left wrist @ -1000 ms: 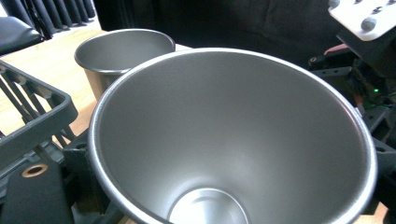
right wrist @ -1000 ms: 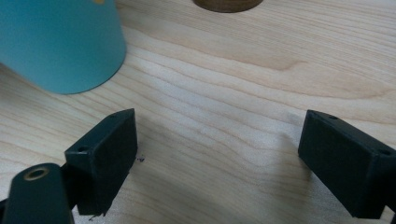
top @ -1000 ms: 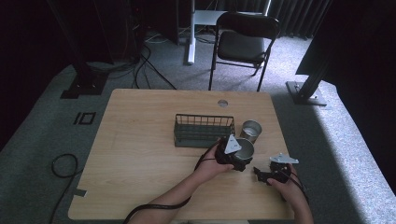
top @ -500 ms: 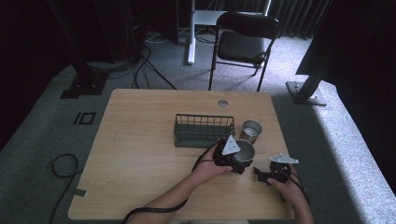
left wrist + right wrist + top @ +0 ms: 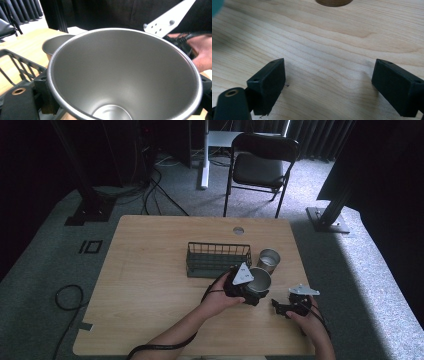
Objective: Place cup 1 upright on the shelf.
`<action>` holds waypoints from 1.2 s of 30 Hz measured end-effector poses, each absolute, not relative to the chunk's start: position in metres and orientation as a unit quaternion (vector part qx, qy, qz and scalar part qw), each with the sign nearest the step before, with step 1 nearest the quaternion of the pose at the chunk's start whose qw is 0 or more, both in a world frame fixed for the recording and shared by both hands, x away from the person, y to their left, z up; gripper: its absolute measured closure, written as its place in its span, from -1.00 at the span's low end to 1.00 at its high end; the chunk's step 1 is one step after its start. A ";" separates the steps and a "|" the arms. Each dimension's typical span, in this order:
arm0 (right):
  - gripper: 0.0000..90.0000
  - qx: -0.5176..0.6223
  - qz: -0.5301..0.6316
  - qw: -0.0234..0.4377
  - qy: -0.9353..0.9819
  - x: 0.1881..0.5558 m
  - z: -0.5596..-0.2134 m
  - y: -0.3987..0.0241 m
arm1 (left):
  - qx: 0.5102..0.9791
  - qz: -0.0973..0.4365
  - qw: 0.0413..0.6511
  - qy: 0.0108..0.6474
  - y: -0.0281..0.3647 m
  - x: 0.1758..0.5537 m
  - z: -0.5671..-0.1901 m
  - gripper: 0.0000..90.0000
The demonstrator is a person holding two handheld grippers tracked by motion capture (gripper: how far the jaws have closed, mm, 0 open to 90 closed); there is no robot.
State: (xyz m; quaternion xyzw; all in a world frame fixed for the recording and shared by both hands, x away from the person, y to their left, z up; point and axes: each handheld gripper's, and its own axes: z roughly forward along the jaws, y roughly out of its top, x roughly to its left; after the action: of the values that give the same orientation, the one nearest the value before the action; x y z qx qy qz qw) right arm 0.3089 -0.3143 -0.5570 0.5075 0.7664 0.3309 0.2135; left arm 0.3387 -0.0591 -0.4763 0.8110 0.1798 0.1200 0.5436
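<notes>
A steel cup [image 5: 120, 75] sits between the jaws of my left gripper [image 5: 254, 291], its open mouth facing the camera; the gripper is shut on it. In the high view this cup [image 5: 261, 279] is held right of the table's centre, just in front of the wire basket [image 5: 217, 260]. A second steel cup [image 5: 268, 260] stands upright beside the basket's right end, also seen as the second cup [image 5: 53, 43] behind the held one. My right gripper [image 5: 332, 85] rests low over the bare wood, open, nothing between its jaws; it lies near the front right [image 5: 281, 306].
The wooden table [image 5: 150, 285] has a round hole [image 5: 238, 230] near its far edge. A folding chair [image 5: 260, 165] stands beyond the table. A round brown shape [image 5: 334, 2] shows at the top of the right gripper view.
My left gripper with the cup has shifted slightly to the left. The right gripper has stayed where it was.
</notes>
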 end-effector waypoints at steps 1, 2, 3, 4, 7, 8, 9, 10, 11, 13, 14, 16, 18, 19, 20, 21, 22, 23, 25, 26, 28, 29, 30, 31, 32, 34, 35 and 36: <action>-0.74 0.507 0.331 0.213 0.767 0.309 -0.557 -0.314 | 0.811 0.121 0.544 0.179 -0.058 0.338 -0.475 -0.70; -0.75 0.507 0.331 0.213 0.767 0.309 -0.557 -0.314 | 0.808 0.120 0.548 0.180 -0.057 0.338 -0.473 -0.70; -0.75 0.507 0.331 0.213 0.767 0.309 -0.557 -0.314 | 0.807 0.118 0.550 0.181 -0.056 0.338 -0.471 -0.70; -0.75 0.507 0.331 0.213 0.767 0.309 -0.557 -0.314 | 0.805 0.118 0.552 0.183 -0.055 0.337 -0.469 -0.70; -0.75 0.507 0.331 0.213 0.767 0.309 -0.557 -0.314 | 0.801 0.118 0.556 0.186 -0.051 0.336 -0.464 -0.70; -0.74 0.507 0.331 0.214 0.767 0.309 -0.557 -0.314 | 0.799 0.114 0.560 0.189 -0.049 0.336 -0.462 -0.70; -0.75 0.507 0.331 0.213 0.767 0.309 -0.557 -0.314 | 0.797 0.113 0.562 0.189 -0.048 0.336 -0.460 -0.70; -0.75 0.507 0.331 0.214 0.767 0.309 -0.557 -0.314 | 0.797 0.116 0.563 0.188 -0.047 0.335 -0.458 -0.70; -0.75 0.507 0.331 0.213 0.767 0.309 -0.557 -0.314 | 0.795 0.121 0.563 0.188 -0.045 0.335 -0.455 -0.70; -0.75 0.507 0.331 0.213 0.767 0.309 -0.557 -0.314 | 0.794 0.124 0.565 0.188 -0.043 0.334 -0.450 -0.70; -0.75 0.507 0.331 0.213 0.767 0.309 -0.557 -0.314 | 0.791 0.128 0.567 0.189 -0.041 0.334 -0.447 -0.70; -0.75 0.507 0.331 0.213 0.767 0.309 -0.557 -0.314 | 0.788 0.132 0.570 0.189 -0.038 0.335 -0.440 -0.70; -0.75 0.507 0.331 0.213 0.767 0.309 -0.557 -0.314 | 0.784 0.140 0.574 0.191 -0.034 0.337 -0.434 -0.70; -0.75 0.507 0.331 0.213 0.767 0.309 -0.557 -0.314 | 0.784 0.143 0.573 0.193 -0.032 0.338 -0.431 -0.70; -0.75 0.507 0.331 0.213 0.767 0.309 -0.557 -0.314 | 0.781 0.146 0.574 0.197 -0.030 0.340 -0.428 -0.70; -0.75 0.507 0.331 0.213 0.767 0.309 -0.557 -0.314 | 0.778 0.151 0.576 0.199 -0.028 0.341 -0.426 -0.70; -0.75 0.507 0.331 0.213 0.767 0.309 -0.557 -0.314 | 0.777 0.155 0.576 0.202 -0.026 0.342 -0.424 -0.70; -0.75 0.507 0.331 0.213 0.767 0.309 -0.557 -0.314 | 0.775 0.157 0.577 0.206 -0.024 0.343 -0.422 -0.70; -0.75 0.507 0.331 0.214 0.767 0.309 -0.557 -0.314 | 0.771 0.161 0.580 0.209 -0.019 0.346 -0.418 -0.70; -0.74 0.507 0.331 0.213 0.767 0.309 -0.557 -0.314 | 0.769 0.165 0.580 0.212 -0.017 0.347 -0.416 -0.70; -0.75 0.507 0.331 0.214 0.766 0.309 -0.557 -0.314 | 0.764 0.175 0.582 0.217 -0.012 0.349 -0.412 -0.70; -0.75 0.507 0.331 0.214 0.766 0.309 -0.557 -0.314 | 0.762 0.178 0.582 0.220 -0.009 0.351 -0.410 -0.70; -0.75 0.507 0.331 0.214 0.766 0.309 -0.557 -0.314 | 0.758 0.184 0.584 0.224 -0.006 0.352 -0.408 -0.70; -0.75 0.507 0.331 0.214 0.767 0.309 -0.557 -0.314 | 0.756 0.187 0.585 0.226 -0.004 0.353 -0.406 -0.70; -0.75 0.507 0.331 0.214 0.767 0.309 -0.557 -0.314 | 0.754 0.192 0.585 0.230 -0.001 0.354 -0.405 -0.70; -0.75 0.507 0.331 0.214 0.767 0.309 -0.557 -0.314 | 0.749 0.208 0.582 0.240 0.006 0.359 -0.400 -0.70; -0.75 0.507 0.331 0.214 0.767 0.309 -0.557 -0.314 | 0.749 0.208 0.582 0.240 0.006 0.359 -0.400 -0.70; -0.74 0.507 0.331 0.214 0.766 0.309 -0.557 -0.314 | 0.744 0.211 0.584 0.246 0.009 0.360 -0.398 -0.70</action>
State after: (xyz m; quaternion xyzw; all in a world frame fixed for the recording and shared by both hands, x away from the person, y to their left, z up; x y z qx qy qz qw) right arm 0.3089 -0.3143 -0.5569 0.5074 0.7664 0.3308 0.2136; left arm 0.3603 0.0095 -0.3984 0.7444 0.2461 0.2114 0.5836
